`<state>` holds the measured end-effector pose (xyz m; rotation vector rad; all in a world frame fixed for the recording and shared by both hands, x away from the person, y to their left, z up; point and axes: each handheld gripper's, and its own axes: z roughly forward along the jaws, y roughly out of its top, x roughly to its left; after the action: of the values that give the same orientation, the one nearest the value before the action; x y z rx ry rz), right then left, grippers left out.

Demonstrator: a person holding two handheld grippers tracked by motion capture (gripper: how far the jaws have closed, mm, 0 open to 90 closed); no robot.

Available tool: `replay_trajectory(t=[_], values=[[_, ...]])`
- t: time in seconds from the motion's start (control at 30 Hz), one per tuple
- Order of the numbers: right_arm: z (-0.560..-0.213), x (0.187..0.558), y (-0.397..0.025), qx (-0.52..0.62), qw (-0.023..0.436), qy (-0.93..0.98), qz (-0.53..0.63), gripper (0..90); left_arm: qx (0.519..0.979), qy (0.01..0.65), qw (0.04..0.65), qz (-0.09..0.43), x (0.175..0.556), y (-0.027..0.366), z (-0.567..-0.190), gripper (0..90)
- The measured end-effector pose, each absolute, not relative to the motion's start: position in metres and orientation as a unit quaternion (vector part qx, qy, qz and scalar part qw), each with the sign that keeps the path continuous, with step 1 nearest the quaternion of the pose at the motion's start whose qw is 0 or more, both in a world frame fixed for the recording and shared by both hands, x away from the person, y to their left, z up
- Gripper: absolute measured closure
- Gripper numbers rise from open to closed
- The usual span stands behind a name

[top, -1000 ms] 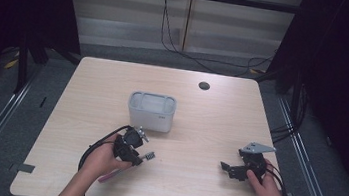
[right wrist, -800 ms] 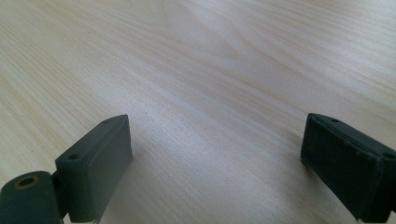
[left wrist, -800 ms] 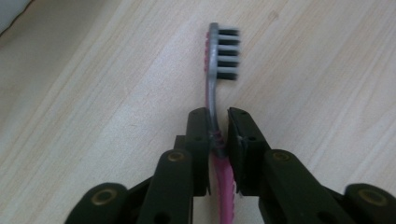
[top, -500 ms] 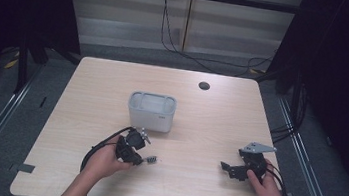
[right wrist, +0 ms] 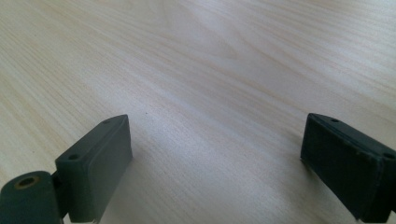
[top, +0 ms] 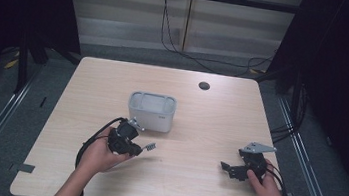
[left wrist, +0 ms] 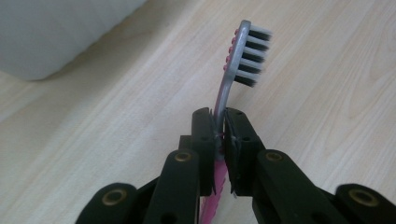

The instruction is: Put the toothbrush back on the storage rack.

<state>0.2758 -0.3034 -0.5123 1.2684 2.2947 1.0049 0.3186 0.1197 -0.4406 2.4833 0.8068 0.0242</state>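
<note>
A toothbrush (left wrist: 239, 60) with a grey neck, pink handle and black-and-white bristles is clamped in my left gripper (left wrist: 220, 128), which is shut on its neck. In the high view its brush head (top: 149, 147) sticks out to the right of the left gripper (top: 129, 143), just in front of a grey rectangular box (top: 152, 110). My right gripper (top: 227, 168) rests low over the table at the front right, and in the right gripper view it (right wrist: 215, 154) stands wide open with bare wood between its jaws.
The light wooden table (top: 209, 122) has a dark round hole (top: 204, 86) near its far edge. A corner of the grey box (left wrist: 60, 32) shows at the upper left of the left gripper view. Black cables trail from both grippers.
The left hand has shifted slightly on the table with the toothbrush still held, the brush head now pointing right beside the box. The right gripper has stayed put.
</note>
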Motion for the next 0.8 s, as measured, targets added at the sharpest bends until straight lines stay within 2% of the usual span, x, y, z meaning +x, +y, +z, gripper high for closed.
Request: replay_trajectory(t=[0.8], values=[[-0.512, 0.276, -0.303, 0.445, 0.166, 0.806, 0.353, 8.3, 0.872, 0.335, 0.354, 0.041, 0.327, 0.15, -0.397, 83.3]])
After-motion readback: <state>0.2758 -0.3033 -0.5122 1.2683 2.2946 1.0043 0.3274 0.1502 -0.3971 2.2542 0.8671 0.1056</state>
